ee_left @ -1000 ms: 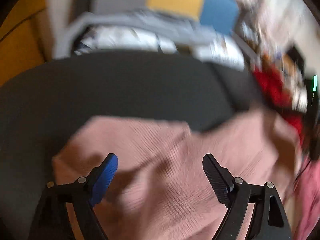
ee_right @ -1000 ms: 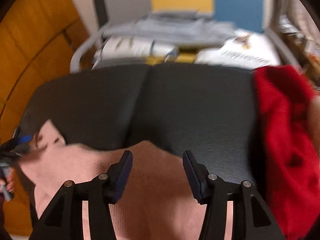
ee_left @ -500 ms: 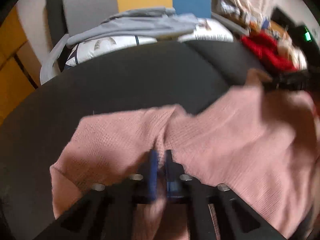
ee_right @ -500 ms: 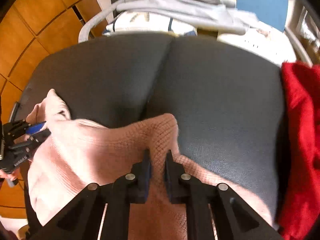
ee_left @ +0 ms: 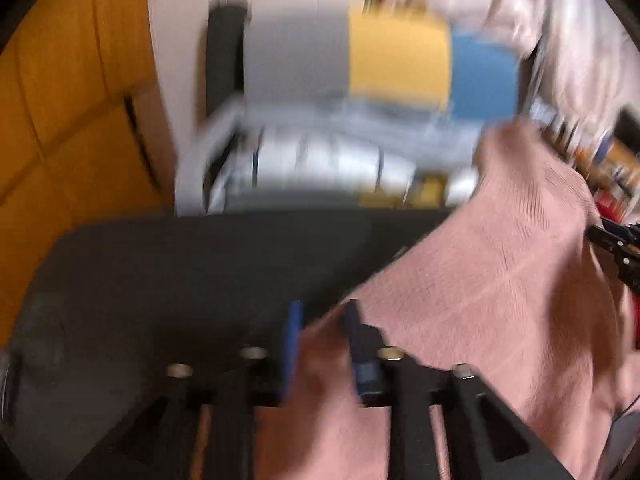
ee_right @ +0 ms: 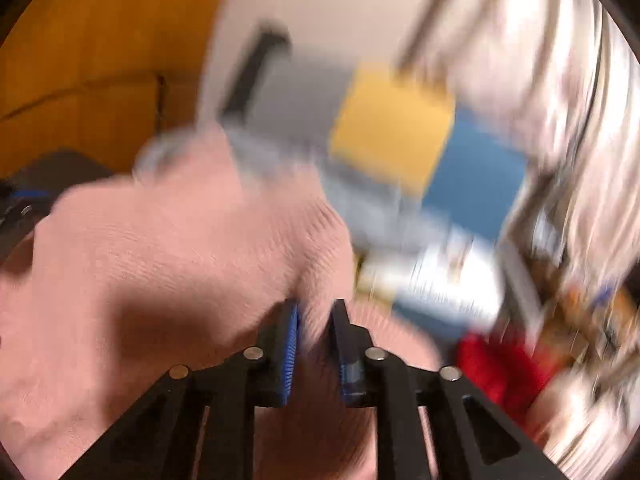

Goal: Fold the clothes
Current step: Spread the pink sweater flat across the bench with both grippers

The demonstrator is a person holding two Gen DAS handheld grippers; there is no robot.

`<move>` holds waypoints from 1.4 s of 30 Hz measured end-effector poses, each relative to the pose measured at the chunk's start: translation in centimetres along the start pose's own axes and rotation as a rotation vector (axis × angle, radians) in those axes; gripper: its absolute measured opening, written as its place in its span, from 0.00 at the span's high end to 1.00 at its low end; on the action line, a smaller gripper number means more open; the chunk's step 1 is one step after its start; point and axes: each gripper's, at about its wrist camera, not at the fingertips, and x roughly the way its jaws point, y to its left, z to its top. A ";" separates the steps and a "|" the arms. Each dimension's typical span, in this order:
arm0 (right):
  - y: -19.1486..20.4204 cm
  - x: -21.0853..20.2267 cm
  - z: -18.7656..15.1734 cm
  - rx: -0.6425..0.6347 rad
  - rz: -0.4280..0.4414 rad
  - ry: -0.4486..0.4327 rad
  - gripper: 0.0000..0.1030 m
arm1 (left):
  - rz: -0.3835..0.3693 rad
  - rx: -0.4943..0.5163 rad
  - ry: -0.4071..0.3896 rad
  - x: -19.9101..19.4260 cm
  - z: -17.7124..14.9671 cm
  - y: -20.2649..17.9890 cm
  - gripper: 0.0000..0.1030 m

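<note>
A pink knit sweater (ee_left: 500, 288) hangs lifted above the black padded surface (ee_left: 180, 272), stretched between both grippers. My left gripper (ee_left: 322, 320) is shut on one edge of the sweater, the cloth bunched between its blue pads. In the right wrist view my right gripper (ee_right: 316, 320) is shut on another edge of the pink sweater (ee_right: 168, 248), which spreads to the left. The other gripper (ee_left: 616, 240) shows at the far right of the left wrist view. Both views are blurred by motion.
Behind the black surface stands a chair with grey, yellow (ee_left: 400, 56) and blue (ee_left: 484, 76) panels, piled with grey and white laundry (ee_left: 320, 156). A red garment (ee_right: 500, 368) lies at the right. Wooden panelling (ee_left: 60, 100) fills the left; pale curtains (ee_right: 560, 80) hang at the right.
Both grippers shut on the sweater's edge half a second ago. Since then both have risen, lifting the sweater off the black surface, and the views have tilted up toward the chair.
</note>
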 end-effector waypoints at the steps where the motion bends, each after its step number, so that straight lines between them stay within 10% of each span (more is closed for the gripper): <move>1: -0.1 1.4 -0.8 0.014 -0.018 0.058 0.79 | 0.000 -0.015 0.061 1.3 -0.8 0.2 0.72; 5: 0.0 0.3 -2.9 0.038 -0.034 0.038 0.73 | -0.013 -0.031 -0.018 -0.2 -3.4 1.7 0.70; 7: 0.4 -1.9 -3.3 0.070 -0.036 -0.007 0.73 | 0.013 -0.062 -0.061 -1.6 -4.7 2.8 0.53; 8: 0.7 -2.9 -3.8 0.089 -0.030 -0.016 0.73 | 0.051 -0.086 -0.080 -2.3 -5.4 3.5 0.39; 16: 7.9 -4.3 -10.1 0.085 0.189 0.141 0.73 | 0.304 -0.086 -0.094 -3.5 -10.0 6.8 0.23; 22: 8.8 -2.2 -11.4 0.093 0.092 0.147 0.73 | 0.361 -0.273 -0.058 -1.1 -9.2 13.0 0.14; 28: 9.3 -2.1 -12.4 0.097 0.043 0.111 0.73 | 0.095 -0.360 0.056 3.6 -5.7 15.6 0.14; 32: 9.7 -2.0 -12.6 0.072 0.011 0.082 0.73 | 0.052 -0.282 0.097 6.2 -3.2 13.4 0.14; 34: 9.5 -2.1 -12.7 0.075 0.012 0.080 0.73 | 0.034 -0.220 0.109 7.0 -2.4 11.8 0.17; 39: 9.3 -1.9 -12.5 0.086 0.018 0.088 0.73 | 0.060 -0.033 0.047 6.0 -2.2 7.5 0.90; 42: 9.5 -1.9 -12.4 0.084 0.012 0.101 0.73 | 0.074 -0.105 -0.005 3.7 -1.8 9.2 0.91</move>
